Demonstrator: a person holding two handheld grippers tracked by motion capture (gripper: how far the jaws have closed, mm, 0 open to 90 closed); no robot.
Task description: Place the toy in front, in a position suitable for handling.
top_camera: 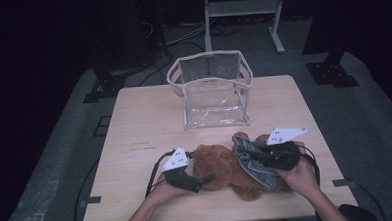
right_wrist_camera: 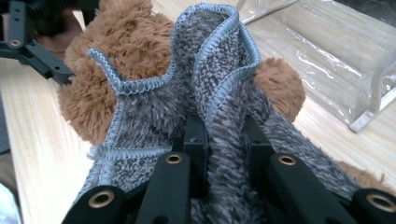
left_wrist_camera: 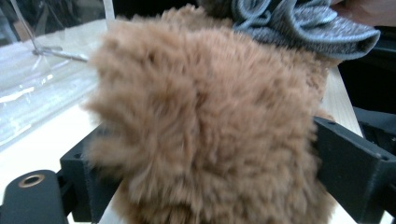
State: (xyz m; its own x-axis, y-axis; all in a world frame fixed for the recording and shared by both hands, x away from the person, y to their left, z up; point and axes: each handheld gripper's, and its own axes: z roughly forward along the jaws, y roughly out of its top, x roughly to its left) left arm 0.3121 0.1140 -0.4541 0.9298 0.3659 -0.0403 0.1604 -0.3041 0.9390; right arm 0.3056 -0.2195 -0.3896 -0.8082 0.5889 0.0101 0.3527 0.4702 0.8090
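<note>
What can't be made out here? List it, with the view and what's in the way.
- Teddy bear face: high view, covered by the grey cloth; too small besides.
- Left tool jaw tips: left gripper view, buried behind brown fur.
- Right tool jaw tips: right gripper view, sunk in cloth folds.
- Clear bag inside: high view, glare; contents uncertain.

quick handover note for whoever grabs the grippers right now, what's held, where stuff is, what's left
Left gripper: jaws wide, the teddy bear between them, not clearly clamped.
Right gripper: shut on a fold of the grey cloth, which lies over the bear.
Bear and cloth lie on the table's near side; the clear bag stands open behind them, with nothing in it.
Done: cloth gripped.
Left, probably: get bear and cloth into the bag.
</note>
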